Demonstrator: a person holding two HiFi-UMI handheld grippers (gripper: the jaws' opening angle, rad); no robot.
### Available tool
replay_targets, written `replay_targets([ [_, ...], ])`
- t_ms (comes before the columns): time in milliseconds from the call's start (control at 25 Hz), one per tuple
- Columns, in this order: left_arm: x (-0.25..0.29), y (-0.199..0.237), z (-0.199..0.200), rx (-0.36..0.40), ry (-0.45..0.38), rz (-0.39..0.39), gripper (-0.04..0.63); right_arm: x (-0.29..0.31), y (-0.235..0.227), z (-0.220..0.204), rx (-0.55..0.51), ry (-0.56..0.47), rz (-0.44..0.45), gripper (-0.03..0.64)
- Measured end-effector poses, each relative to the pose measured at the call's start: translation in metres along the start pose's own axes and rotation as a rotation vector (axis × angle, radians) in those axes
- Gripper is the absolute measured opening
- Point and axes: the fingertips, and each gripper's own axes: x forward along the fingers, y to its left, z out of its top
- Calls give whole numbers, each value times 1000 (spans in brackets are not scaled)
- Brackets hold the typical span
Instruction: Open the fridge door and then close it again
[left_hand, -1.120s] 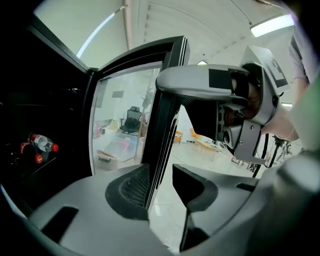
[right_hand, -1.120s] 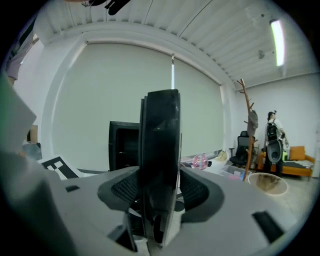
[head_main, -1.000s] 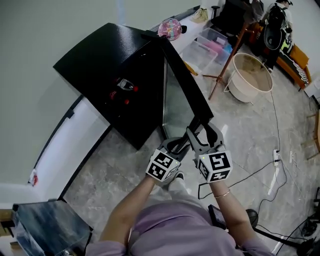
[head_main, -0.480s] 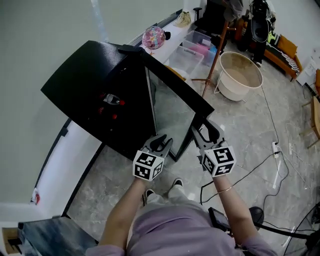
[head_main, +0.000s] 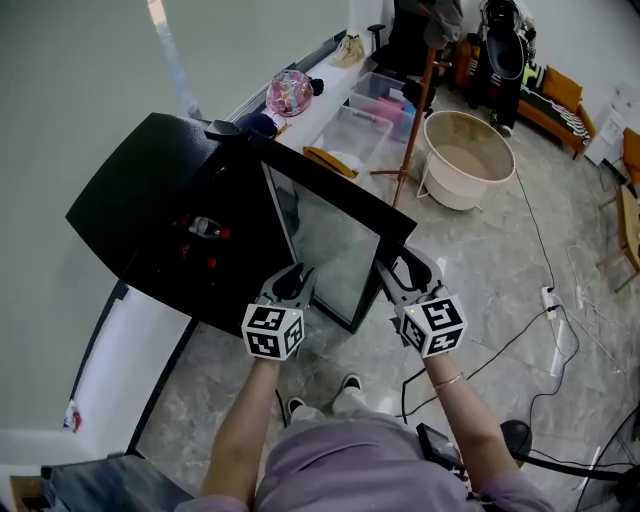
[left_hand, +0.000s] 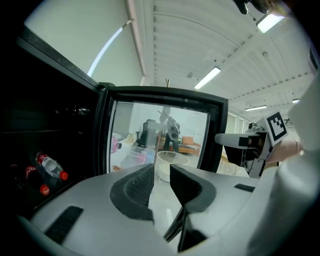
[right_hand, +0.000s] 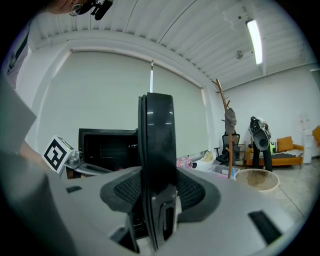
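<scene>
Black fridge (head_main: 150, 215) stood on floor against wall, its glass door (head_main: 330, 240) swung open, about halfway. Right gripper (head_main: 395, 272) was at the door's free edge; its fingers had just been closing and pinched that edge between them, door frame upright in the grip. Left gripper (head_main: 293, 275) sat near the inner face of the glass, by the fridge opening, not touching the door. Its fingers had just been closing too, a narrow gap left, nothing between them. Bottles (left_hand: 50, 167) with red caps lay inside the fridge. Beige basin (head_main: 465, 160) stood on floor beyond the door.
</scene>
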Motion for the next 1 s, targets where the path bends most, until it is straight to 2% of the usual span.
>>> replay_targets([
  [600,48,24,13,-82,-34,92,100,34,-86,4,16,-8,-20,209],
  [1000,69,38,25,-88,-41,136,92,69,-131,8,12,1,-38,210],
])
